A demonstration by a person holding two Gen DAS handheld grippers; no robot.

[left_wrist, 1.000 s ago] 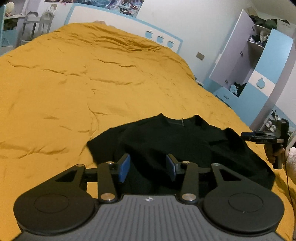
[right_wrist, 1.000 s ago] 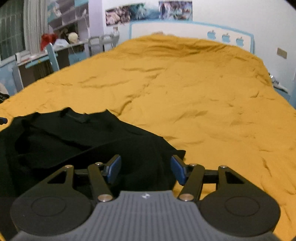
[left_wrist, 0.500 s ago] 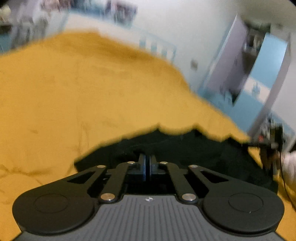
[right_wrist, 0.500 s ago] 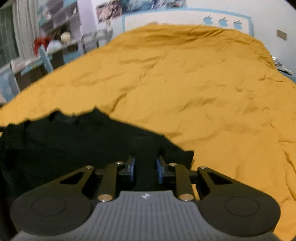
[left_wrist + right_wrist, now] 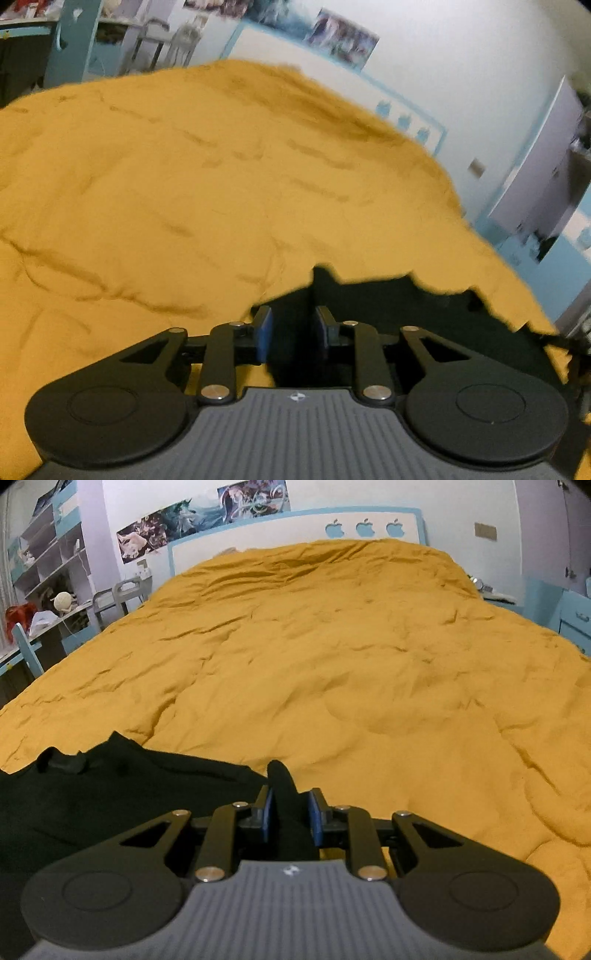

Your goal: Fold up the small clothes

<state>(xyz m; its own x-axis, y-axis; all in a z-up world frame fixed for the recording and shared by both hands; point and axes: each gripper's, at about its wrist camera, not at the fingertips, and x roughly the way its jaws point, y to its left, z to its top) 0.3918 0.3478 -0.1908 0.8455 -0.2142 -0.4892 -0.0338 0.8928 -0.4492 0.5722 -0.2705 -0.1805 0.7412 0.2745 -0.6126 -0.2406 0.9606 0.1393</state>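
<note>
A black top (image 5: 110, 790) lies on the yellow bedspread (image 5: 369, 664). In the right wrist view my right gripper (image 5: 288, 814) is shut on a bunched fold of the top's near right edge, which sticks up between the blue pads (image 5: 268, 812). In the blurred left wrist view my left gripper (image 5: 291, 332) is shut on the black top (image 5: 406, 306) at its near left edge, with cloth filling the gap between the blue pads (image 5: 265, 332). The top stretches to the right of the left gripper.
The yellow bedspread (image 5: 184, 192) fills most of both views. A blue-and-white headboard (image 5: 295, 531) is at the far end. A desk with shelves (image 5: 48, 590) stands left of the bed, and a blue wardrobe (image 5: 546, 177) stands right.
Both grippers went from open to shut on the top's near edge. They have lifted it and moved forward, so the cloth now bunches up between the pads.
</note>
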